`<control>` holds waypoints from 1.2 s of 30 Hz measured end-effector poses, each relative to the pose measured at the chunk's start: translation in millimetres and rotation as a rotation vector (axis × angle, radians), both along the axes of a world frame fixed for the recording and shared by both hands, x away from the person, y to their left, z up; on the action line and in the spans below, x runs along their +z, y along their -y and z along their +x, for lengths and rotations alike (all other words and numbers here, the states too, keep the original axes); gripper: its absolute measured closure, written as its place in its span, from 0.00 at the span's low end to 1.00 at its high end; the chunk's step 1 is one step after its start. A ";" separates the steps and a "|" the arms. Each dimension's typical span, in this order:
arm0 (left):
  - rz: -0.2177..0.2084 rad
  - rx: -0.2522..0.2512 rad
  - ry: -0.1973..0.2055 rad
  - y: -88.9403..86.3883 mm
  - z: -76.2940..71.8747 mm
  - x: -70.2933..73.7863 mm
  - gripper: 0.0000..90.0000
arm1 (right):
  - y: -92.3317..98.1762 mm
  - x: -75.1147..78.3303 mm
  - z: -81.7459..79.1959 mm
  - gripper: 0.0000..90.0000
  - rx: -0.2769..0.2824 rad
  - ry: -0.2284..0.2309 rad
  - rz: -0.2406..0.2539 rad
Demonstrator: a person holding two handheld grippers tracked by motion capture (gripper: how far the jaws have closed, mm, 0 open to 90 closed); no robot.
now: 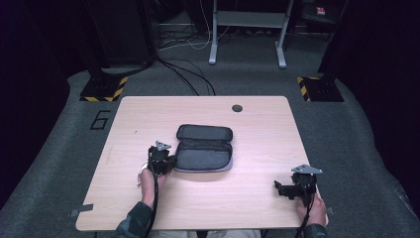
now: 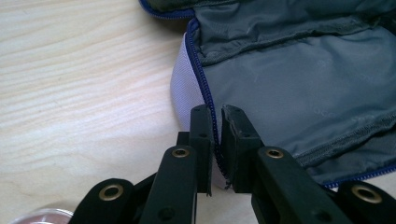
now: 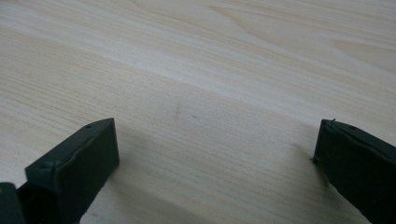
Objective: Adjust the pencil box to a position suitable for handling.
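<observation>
An open zip case [image 1: 204, 148] lies in the middle of the wooden table [image 1: 257, 148], with a grey lining [image 2: 299, 79], blue zip and pale outer wall [image 2: 183, 88]. My left gripper [image 1: 163, 161] is at the case's near left corner. In the left gripper view its jaws are shut on the case's zip edge [image 2: 215, 140], one jaw outside the wall and one inside. My right gripper [image 1: 292, 188] rests near the table's front right edge, apart from the case. Its jaws stand wide open over bare wood [image 3: 210, 116].
A dark round hole [image 1: 237, 108] sits near the table's far edge. A clear round rim [image 2: 42, 217] peeks in at the bottom left of the left gripper view. Beyond the table are floor cables [image 1: 188, 74], a desk frame [image 1: 247, 29] and hazard-striped bases [image 1: 104, 89].
</observation>
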State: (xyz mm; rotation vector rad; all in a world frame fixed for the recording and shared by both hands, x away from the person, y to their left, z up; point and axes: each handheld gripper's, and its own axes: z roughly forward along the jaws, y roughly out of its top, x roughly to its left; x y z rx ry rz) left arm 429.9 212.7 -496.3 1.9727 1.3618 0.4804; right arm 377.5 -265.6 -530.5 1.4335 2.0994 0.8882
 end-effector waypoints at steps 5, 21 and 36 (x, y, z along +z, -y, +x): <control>0.005 -0.023 0.006 4.1 -4.0 -1.3 0.94 | 0.2 0.2 0.0 0.00 0.003 -0.003 0.000; -0.061 -0.059 0.016 8.9 -13.6 -1.4 0.82 | 0.0 0.1 0.0 0.00 0.002 -0.002 -0.001; -0.094 -0.065 0.039 -14.4 -23.8 12.8 0.17 | 0.2 0.2 0.0 0.00 0.004 -0.002 0.002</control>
